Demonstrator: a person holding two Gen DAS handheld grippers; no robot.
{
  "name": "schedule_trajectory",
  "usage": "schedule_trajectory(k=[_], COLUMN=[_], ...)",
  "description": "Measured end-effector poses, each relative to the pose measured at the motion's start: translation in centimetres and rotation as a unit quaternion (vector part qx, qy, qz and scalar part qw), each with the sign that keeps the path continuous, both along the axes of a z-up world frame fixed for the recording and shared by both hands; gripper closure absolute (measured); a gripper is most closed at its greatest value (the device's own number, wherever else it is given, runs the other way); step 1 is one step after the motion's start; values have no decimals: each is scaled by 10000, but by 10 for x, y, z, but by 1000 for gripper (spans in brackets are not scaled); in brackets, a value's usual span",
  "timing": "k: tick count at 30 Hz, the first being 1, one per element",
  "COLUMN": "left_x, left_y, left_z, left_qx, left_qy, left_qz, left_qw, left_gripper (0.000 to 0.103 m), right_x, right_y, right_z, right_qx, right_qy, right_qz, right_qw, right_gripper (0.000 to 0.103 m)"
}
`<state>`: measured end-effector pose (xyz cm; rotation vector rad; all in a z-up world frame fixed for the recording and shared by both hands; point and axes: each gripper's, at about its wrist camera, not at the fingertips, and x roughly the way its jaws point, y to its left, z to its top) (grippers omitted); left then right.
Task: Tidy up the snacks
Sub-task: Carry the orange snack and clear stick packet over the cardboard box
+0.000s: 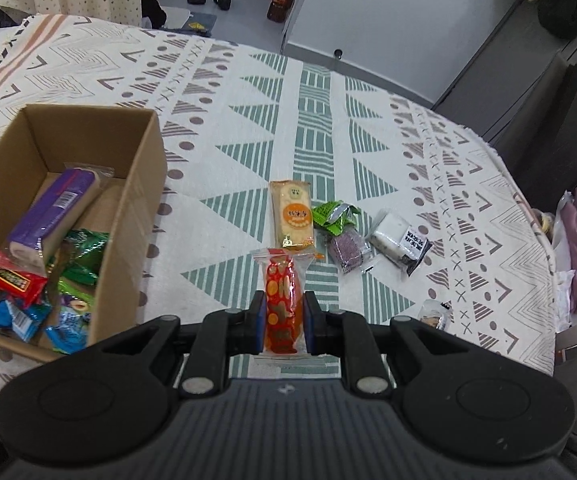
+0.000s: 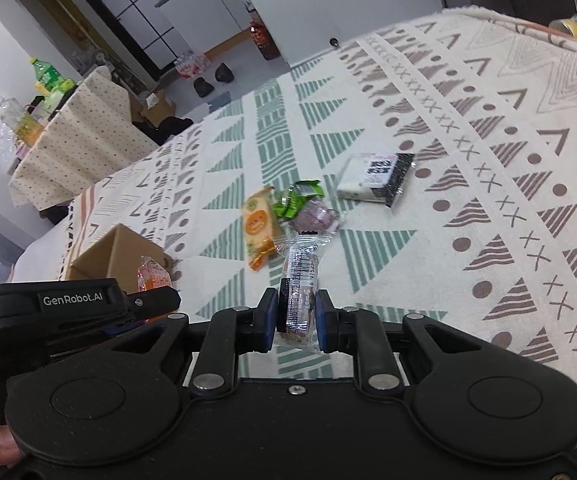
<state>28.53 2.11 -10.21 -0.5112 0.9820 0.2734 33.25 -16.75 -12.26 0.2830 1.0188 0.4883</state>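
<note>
The left claw (image 1: 282, 320) grips a red-orange plastic snack packet (image 1: 282, 304); the right claw (image 2: 296, 318) pinches a clear barcoded packet (image 2: 300, 288). Left of them, the open brown cardboard box (image 1: 136, 200) already holds several snacks. Farther off, about four packets, including a yellow cracker pack (image 1: 292, 216), remain on the patterned desk cloth (image 1: 368, 128).

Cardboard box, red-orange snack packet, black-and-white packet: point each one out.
cardboard box (image 1: 136, 216), left wrist view, right outer wall.
red-orange snack packet (image 1: 282, 300), left wrist view, middle of wrapper.
black-and-white packet (image 2: 376, 176), right wrist view, middle of its top face.
</note>
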Motion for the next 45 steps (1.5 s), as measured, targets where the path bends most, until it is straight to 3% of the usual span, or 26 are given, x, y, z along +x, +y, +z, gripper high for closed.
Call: schedule_trajectory(k=[23, 45], left_x=[-46, -67], left_y=[52, 145], left_z=[28, 30], left_qx=[-7, -84], left_qy=[-385, -512], left_qz=[408, 1177], left_qw=[9984, 9917], left_gripper=[86, 86], right_x=[-26, -30], right_y=[52, 141], right_z=[33, 44], right_qx=[40, -31], right_qy=[-464, -583], right_qz=[386, 1022], right_qw=[9982, 9931], right_gripper=[83, 83])
